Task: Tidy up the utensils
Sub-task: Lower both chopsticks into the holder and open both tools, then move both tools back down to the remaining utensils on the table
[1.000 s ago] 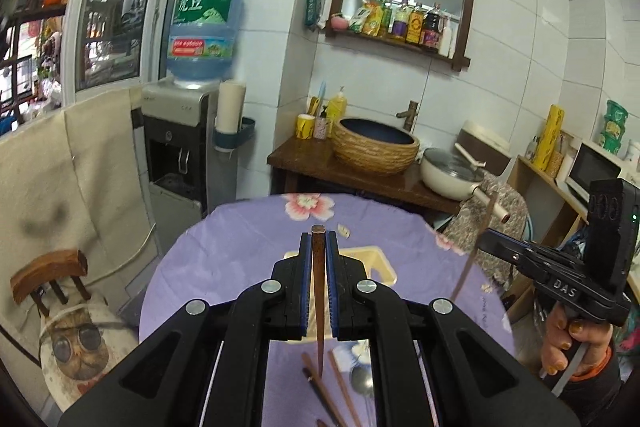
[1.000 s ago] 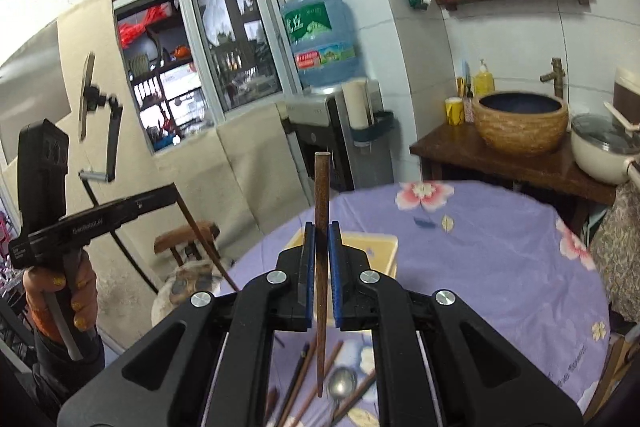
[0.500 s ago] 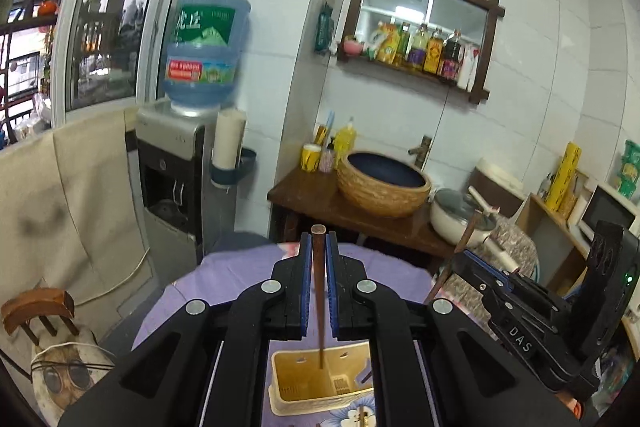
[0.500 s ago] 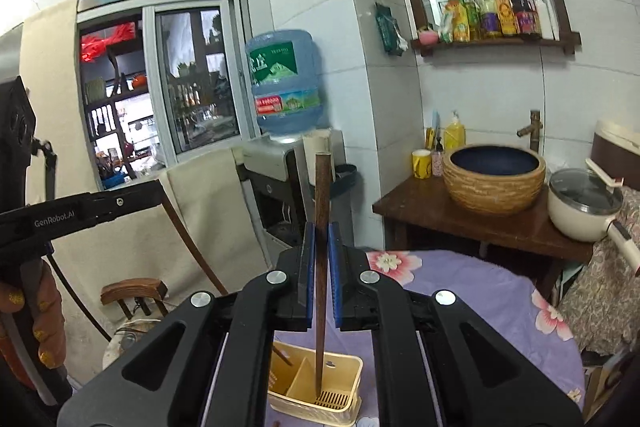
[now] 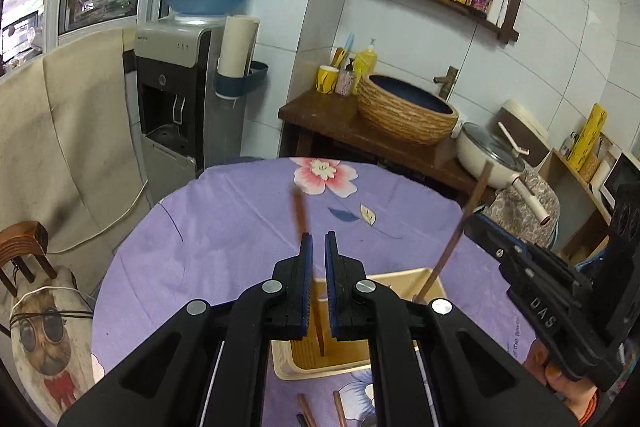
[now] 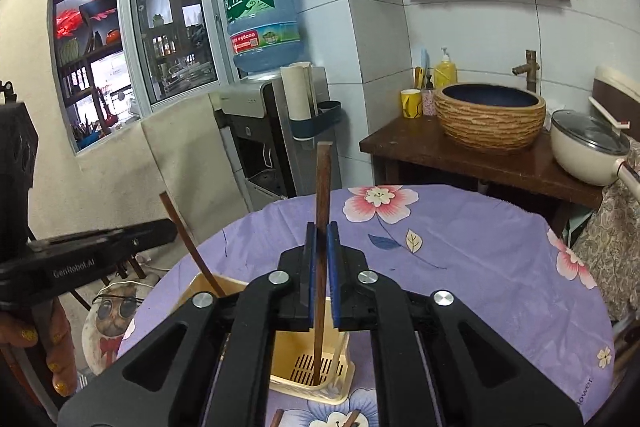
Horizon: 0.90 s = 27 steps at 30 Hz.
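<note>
From the left wrist view, the left gripper (image 5: 316,247) is clamped on a brown chopstick (image 5: 299,211). The stick leans slightly: its upper end rises past the fingertips and tips a little left, blurred, while its lower end drops between the jaws into a cream utensil basket (image 5: 400,277) directly below the gripper on the purple flowered tablecloth (image 5: 224,227). To the right, the right gripper (image 5: 474,225) grips a second chopstick (image 5: 460,231), tilted with its top to the right and its tip down in the basket's right side.

From the right wrist view, the right gripper (image 6: 320,233) is closed on its chopstick (image 6: 322,187), which stands nearly upright, top end above the fingertips and bottom tip in the slotted compartment of the basket (image 6: 344,377) beneath. To the left, the left gripper (image 6: 168,229) holds the other chopstick (image 6: 180,227), which slants down to the right into the basket's left compartment.
</note>
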### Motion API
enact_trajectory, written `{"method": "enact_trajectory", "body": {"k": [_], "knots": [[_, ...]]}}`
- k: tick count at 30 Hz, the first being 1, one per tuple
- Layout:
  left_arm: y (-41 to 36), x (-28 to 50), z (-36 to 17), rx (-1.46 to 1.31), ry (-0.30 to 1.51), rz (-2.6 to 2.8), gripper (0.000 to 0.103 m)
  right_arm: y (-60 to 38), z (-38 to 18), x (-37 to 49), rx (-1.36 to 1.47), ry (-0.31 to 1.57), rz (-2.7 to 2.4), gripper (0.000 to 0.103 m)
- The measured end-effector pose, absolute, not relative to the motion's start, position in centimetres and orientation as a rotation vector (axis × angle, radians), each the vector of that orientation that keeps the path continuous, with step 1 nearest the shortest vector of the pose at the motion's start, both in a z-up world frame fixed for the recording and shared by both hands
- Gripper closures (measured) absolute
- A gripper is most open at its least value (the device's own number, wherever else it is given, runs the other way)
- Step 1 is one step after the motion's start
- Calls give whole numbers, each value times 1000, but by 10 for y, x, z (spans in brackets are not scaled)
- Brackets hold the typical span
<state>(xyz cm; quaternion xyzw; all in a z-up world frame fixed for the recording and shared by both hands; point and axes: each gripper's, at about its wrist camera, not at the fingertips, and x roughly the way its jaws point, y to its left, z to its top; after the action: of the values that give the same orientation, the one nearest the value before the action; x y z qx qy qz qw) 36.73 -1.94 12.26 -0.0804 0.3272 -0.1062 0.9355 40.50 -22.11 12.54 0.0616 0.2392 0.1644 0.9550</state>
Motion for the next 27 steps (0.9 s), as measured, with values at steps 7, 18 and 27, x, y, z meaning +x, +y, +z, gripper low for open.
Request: {"method": "enact_trajectory", "body": {"k": [7, 18, 27], "knots": [[-17, 354, 119, -186, 620, -201, 56, -226, 124, 393, 114, 431, 328, 89], [-6, 282, 101, -154, 551, -155, 16, -247, 102, 324, 112, 462, 295, 49], [10, 233, 45, -125, 655, -102, 10, -238, 49, 270, -3, 573, 305, 41]]}}
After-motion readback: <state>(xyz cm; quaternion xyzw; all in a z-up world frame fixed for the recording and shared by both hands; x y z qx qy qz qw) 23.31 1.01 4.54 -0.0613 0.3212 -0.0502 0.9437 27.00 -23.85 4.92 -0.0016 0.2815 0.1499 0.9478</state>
